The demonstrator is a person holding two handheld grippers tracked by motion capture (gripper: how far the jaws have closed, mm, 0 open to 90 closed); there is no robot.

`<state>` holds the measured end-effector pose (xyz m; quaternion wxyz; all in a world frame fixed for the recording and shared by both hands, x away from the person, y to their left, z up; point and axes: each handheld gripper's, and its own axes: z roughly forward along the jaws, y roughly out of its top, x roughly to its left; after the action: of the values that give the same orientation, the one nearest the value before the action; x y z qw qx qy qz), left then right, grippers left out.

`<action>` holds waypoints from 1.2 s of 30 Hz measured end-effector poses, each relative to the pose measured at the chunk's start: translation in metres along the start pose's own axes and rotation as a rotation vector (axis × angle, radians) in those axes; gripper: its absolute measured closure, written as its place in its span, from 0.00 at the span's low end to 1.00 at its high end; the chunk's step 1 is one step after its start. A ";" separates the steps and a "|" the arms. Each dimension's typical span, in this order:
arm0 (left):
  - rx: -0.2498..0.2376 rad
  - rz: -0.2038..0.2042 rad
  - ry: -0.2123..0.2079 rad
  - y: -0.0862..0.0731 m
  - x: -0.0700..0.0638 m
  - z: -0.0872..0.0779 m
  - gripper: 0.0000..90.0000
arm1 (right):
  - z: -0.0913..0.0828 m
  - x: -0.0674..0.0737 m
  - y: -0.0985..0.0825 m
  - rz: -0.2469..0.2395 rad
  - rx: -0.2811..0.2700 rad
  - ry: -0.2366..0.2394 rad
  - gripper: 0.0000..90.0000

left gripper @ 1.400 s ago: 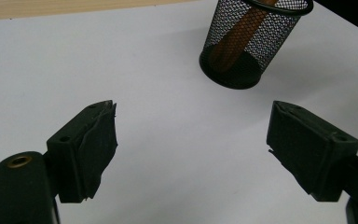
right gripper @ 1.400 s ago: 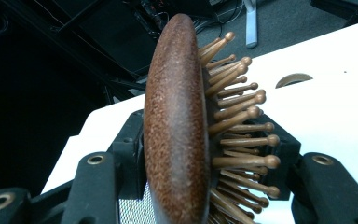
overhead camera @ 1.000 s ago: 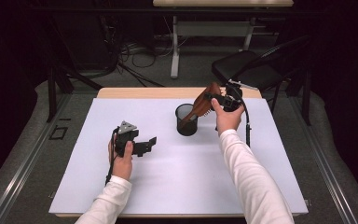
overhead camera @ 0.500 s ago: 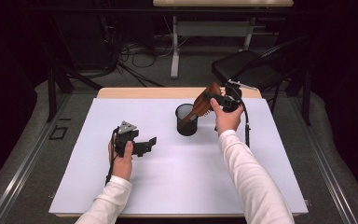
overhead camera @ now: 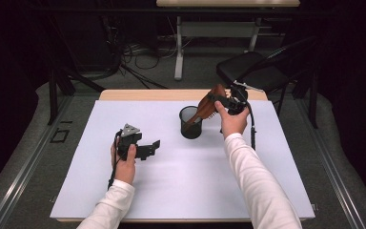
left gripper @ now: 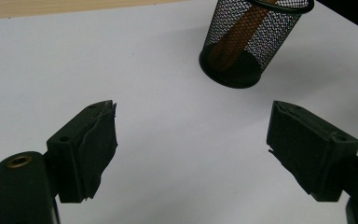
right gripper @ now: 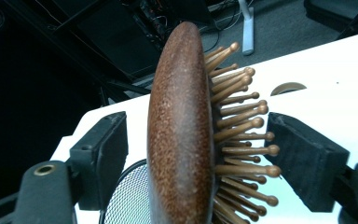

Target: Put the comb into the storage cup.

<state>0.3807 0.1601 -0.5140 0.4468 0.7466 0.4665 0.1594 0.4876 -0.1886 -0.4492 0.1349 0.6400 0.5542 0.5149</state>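
A wooden hairbrush [overhead camera: 205,107] leans handle-down in a black mesh cup [overhead camera: 190,122] at the back middle of the white table [overhead camera: 171,191]. My right gripper [overhead camera: 218,98] is at the brush head. In the right gripper view the brush [right gripper: 179,130] stands between the jaws of the right gripper [right gripper: 196,126], which have just been opening. One pad is clear of the wooden back and the other sits at the bristle tips. My left gripper [overhead camera: 155,144] rests low on the table's left, open and empty. The left gripper [left gripper: 191,121] faces the cup [left gripper: 254,42].
The cup's rim [right gripper: 126,196] sits just under the brush head. A black chair [overhead camera: 252,71] stands behind the table's far right corner. Cables [overhead camera: 138,52] and desk legs [overhead camera: 178,52] lie on the floor beyond the table's wooden back edge [overhead camera: 147,94].
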 end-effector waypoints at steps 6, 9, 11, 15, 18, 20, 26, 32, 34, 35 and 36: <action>0.001 0.001 0.000 0.000 0.000 0.000 0.18 | 0.000 -0.001 0.000 0.006 0.009 -0.003 0.20; 0.001 0.000 0.000 0.000 0.000 0.000 0.18 | -0.001 -0.002 0.001 0.007 0.005 -0.003 0.19; 0.001 0.002 0.000 0.000 0.000 0.000 0.18 | -0.001 -0.002 0.001 0.009 0.003 -0.004 0.18; 0.001 0.000 0.000 0.000 0.000 0.000 0.18 | -0.003 -0.002 0.002 0.004 -0.005 -0.005 0.17; 0.001 0.000 0.000 0.000 0.000 0.000 0.18 | -0.005 -0.002 0.003 0.006 -0.011 -0.004 0.16; 0.001 0.000 0.000 0.000 0.000 0.000 0.18 | -0.006 -0.002 0.004 0.008 -0.018 0.000 0.16; 0.002 0.001 0.000 0.000 0.000 0.000 0.18 | -0.009 -0.004 0.007 0.005 -0.025 -0.002 0.16; 0.001 0.000 0.000 0.000 0.000 0.000 0.18 | -0.012 -0.005 0.008 0.007 -0.028 0.005 0.16; 0.001 0.000 -0.001 0.000 0.000 0.000 0.18 | -0.013 -0.005 0.009 0.007 -0.036 0.012 0.15; 0.001 0.000 0.000 0.000 0.000 0.000 0.18 | -0.014 -0.005 0.010 0.006 -0.039 0.013 0.15; 0.001 0.000 -0.001 0.000 0.000 0.000 0.18 | -0.015 -0.005 0.011 0.009 -0.041 0.013 0.15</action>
<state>0.3808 0.1601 -0.5141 0.4466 0.7468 0.4665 0.1590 0.4823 -0.2029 -0.4372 0.1421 0.6361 0.5416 0.5310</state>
